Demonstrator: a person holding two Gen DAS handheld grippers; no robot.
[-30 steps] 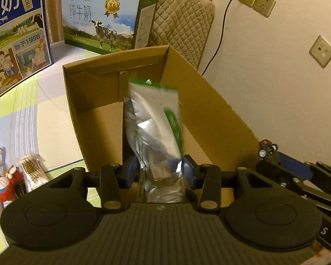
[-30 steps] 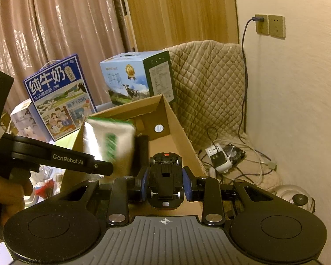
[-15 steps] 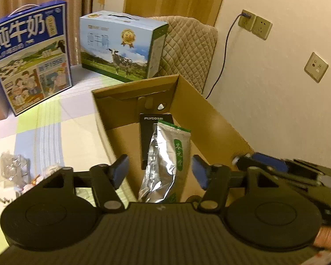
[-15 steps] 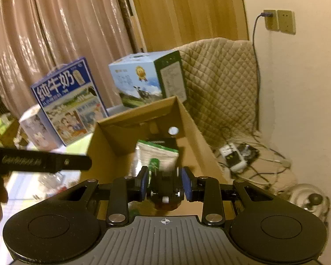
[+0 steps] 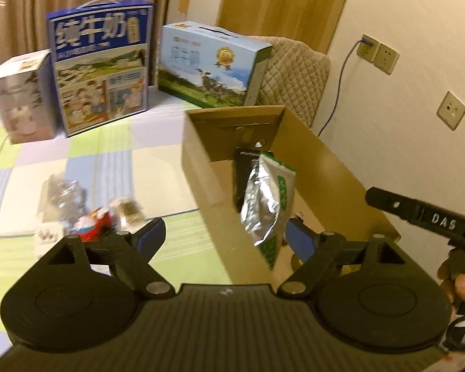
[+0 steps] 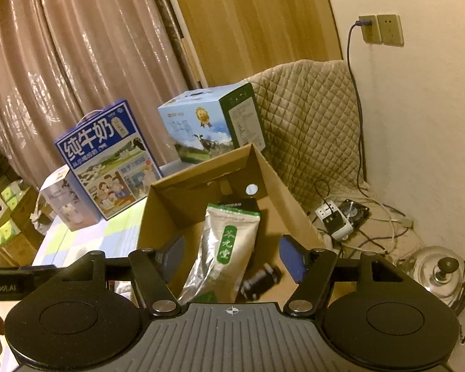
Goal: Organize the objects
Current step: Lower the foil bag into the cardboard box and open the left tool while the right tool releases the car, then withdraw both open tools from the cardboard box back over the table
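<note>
Both grippers have their jaws wide open and hold nothing. The left gripper (image 5: 224,237) hangs over the near left edge of the cardboard box (image 5: 198,158). The right gripper (image 6: 231,255) hangs over the near end of the same box.

The box sits at the right edge of the table (image 5: 114,161), which has a checked cloth on it. Inside the box, the silver and green pouch (image 6: 224,248) leans up against a black packet (image 6: 241,206) at the far end. A little black toy car (image 6: 260,279) lies on the box floor just right of the pouch. My guess is that the box is the place where the things get tidied away, so these 3 are done.

More things wait on the table to the left of the box, near the front edge: a crinkly clear packet (image 5: 62,193), a small red and white toy (image 5: 91,224) and a small bag (image 5: 127,210). They look blurry, so I cannot tell more. I think the open jaws are ready to fetch 1 of them next.

Only the left view shows these waiting things, plus the person's hand (image 5: 463,285) holding the other gripper's handle. Only the right view shows the toy car clearly, and the floor beside the table with a power strip (image 6: 333,217) and a shiny kettle (image 6: 440,276). At the far edge of the table stand 2 milk cartons (image 5: 104,71) and a white box (image 5: 21,93).
</note>
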